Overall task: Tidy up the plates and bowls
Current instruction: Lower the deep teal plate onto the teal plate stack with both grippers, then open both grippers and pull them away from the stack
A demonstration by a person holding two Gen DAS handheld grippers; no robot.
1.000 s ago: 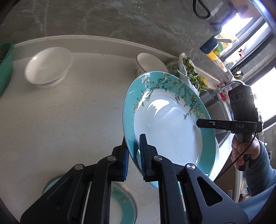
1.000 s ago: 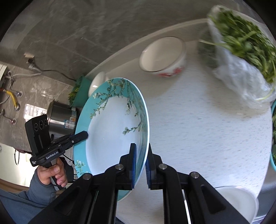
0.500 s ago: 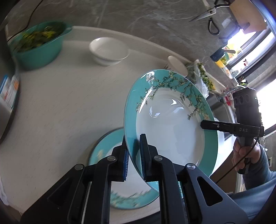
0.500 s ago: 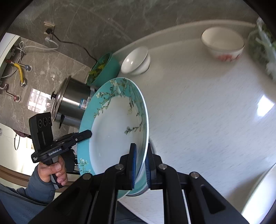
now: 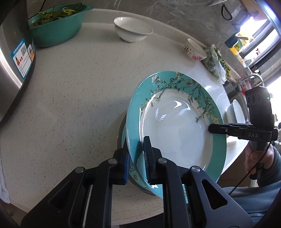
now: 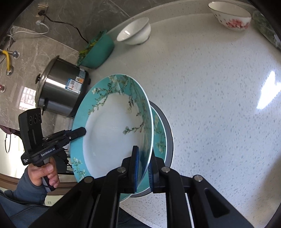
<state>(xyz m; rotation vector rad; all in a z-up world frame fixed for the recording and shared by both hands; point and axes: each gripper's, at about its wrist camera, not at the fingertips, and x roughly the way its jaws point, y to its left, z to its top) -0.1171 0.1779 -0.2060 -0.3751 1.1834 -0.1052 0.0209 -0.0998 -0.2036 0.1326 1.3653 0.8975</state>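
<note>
A teal plate with a white centre and branch pattern is held tilted by both grippers on opposite rims. My left gripper is shut on its near-left rim; it shows in the right wrist view too. My right gripper is shut on the opposite rim, also seen in the left wrist view. Just under it lies a second matching teal plate on the counter. A plain white bowl and a flowered white bowl stand at the back.
A teal basin of greens sits at the back left beside a steel pot. A bag of greens lies at the back right. A white dish sits by the sink. The speckled countertop stretches between them.
Both grippers have lowered the held plate to just above the second teal plate. The counter and pot now look nearer in both views.
</note>
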